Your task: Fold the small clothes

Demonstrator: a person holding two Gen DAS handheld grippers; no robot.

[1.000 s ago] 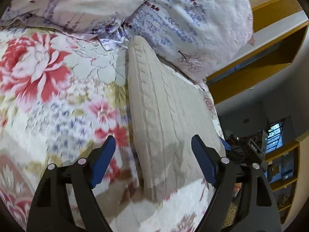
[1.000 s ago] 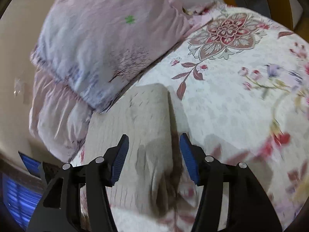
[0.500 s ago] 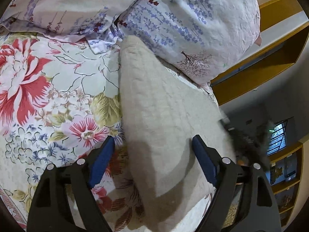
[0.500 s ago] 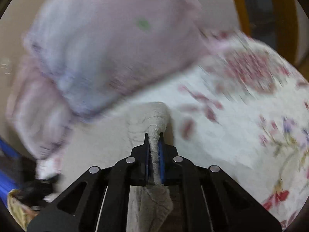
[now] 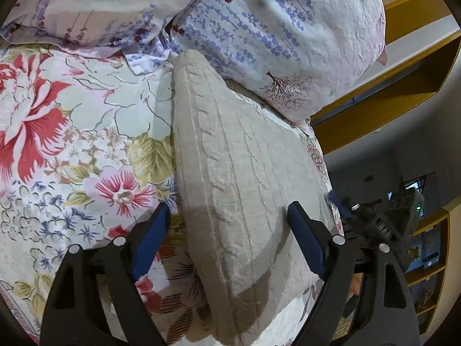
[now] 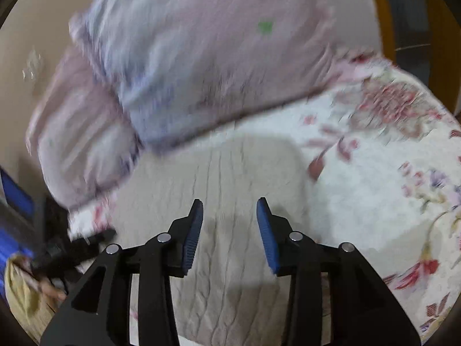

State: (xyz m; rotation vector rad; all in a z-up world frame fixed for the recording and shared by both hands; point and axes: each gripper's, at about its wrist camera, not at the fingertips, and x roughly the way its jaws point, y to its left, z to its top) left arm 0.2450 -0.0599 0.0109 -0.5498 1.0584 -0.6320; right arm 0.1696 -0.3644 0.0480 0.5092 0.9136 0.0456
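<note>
The folded sweater [image 5: 245, 178] lies flat beneath both tools, left [image 5: 227, 245] wide, right [image 6: 229, 235] just opening, empty.

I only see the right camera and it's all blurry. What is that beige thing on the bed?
Observer: The left camera shows it sharply. It is a beige sweater with a cable-knit pattern, lying as a long strip.
Operator: Where is the other claw?
Observer: The left claw is open. The sweater's near end shows between its jaws, and it is not pinched.
Operator: What's next to the sweater?
Observer: A big red flower is printed on the bedspread, left of the sweater in that view.
</note>
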